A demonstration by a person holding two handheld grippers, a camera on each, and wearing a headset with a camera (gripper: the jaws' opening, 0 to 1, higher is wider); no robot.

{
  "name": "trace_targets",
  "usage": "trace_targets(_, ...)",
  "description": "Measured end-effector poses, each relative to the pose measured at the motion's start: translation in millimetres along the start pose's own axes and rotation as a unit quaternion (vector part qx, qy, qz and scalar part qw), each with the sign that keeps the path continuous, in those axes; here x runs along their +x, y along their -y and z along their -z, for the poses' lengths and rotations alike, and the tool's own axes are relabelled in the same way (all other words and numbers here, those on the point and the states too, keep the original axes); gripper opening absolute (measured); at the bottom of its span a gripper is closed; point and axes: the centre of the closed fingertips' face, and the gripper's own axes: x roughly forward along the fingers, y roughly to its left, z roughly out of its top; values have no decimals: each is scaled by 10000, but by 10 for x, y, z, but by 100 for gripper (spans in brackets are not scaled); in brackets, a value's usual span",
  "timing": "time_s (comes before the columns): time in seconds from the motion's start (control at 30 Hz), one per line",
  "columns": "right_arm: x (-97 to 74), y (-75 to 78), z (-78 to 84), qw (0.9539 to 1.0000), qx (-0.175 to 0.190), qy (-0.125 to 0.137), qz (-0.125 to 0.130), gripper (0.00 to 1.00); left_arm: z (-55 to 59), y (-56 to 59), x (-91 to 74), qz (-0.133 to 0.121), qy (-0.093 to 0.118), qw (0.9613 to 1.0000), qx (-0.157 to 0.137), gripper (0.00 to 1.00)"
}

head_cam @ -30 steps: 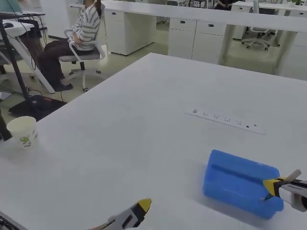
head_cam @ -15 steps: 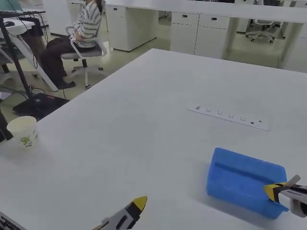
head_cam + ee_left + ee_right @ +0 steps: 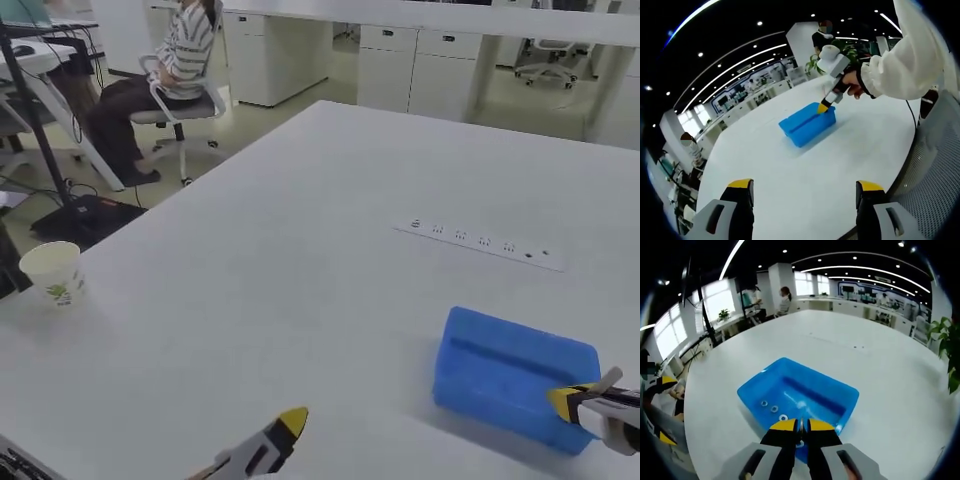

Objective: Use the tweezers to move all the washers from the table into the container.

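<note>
Drop-off step, I judge: right gripper (image 3: 800,424), clenched on tweezers (image 3: 611,377), hangs over container (image 3: 810,390) (three washers (image 3: 774,408) inside); left gripper (image 3: 802,187) gapes. Next likely calls for seeking stragglers.

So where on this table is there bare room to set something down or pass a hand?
Widest bare stretch: between the paper cup and the blue container, reaching up to the power strip. Also bare beyond the strip to the far edge. Crowded at the container, where the right gripper holds tweezers at its rim.

Bright overhead light, fisheye-warped edges
</note>
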Motion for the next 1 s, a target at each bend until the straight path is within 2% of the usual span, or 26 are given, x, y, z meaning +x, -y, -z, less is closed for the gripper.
trace_targets(0.23, -109, 15, -148, 9997, -81, 215, 127, 4, -23, 2, -11, 8, 53, 10000, -7, 86)
trace_targets(0.33, -240, -32, -256, 9988, 86, 464, 120, 3, -41, 3, -17, 29, 93, 9999, -33, 86)
trace_targets(0.47, -434, -130, -363, 9973, -15, 723, 122, 3, -92, -16, -47, 47, 212, 9997, -108, 82)
trace_targets(0.6, -631, -303, -448, 9955, -8, 935, -133, 2, -126, -42, -50, 63, 254, 9995, -199, 78)
trace_targets(0.67, -704, -427, -439, 9951, -1, 928, -355, 2, -153, -46, -65, 45, 311, 9993, -188, 75)
trace_targets(0.83, -857, -608, -391, 9936, -37, 964, -586, 2, -249, -66, -79, 155, 384, 9987, -312, 73)
trace_targets(1.0, -1041, -832, -324, 9912, -116, 1040, -808, 2, -421, -100, -100, 209, 372, 9991, -79, 72)
